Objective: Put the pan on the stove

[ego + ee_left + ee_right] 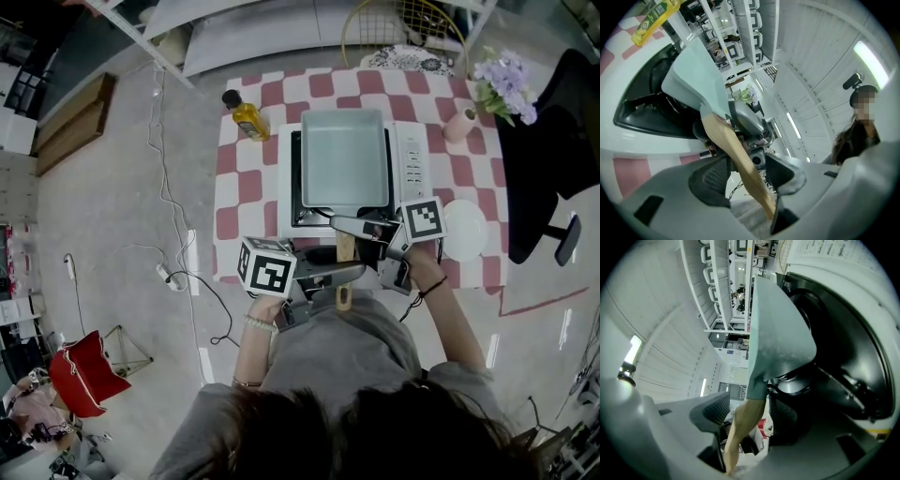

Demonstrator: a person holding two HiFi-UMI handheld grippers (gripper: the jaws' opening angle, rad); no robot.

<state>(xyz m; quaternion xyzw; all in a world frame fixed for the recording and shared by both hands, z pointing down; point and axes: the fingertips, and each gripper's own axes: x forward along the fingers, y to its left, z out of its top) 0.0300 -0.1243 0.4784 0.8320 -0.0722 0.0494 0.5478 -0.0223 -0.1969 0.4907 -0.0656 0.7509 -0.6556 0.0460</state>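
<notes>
A square pale-green pan (342,155) sits on the white stove (412,159) on the checkered table (248,211). Its wooden handle (345,249) points toward me over the table's near edge. My left gripper (342,274) reaches in from the left and my right gripper (361,225) from the right. In the left gripper view the handle (736,154) runs between the open left gripper (747,171) with gaps to both pads. In the right gripper view the handle (743,427) likewise lies loose inside the open right gripper (747,413), under the pan (778,333).
A yellow oil bottle (248,117) stands left of the stove. A white plate (464,230) lies to its right, a pink vase with purple flowers (506,84) at the far right corner. A black chair (553,141) stands right of the table, cables (173,272) on the floor left.
</notes>
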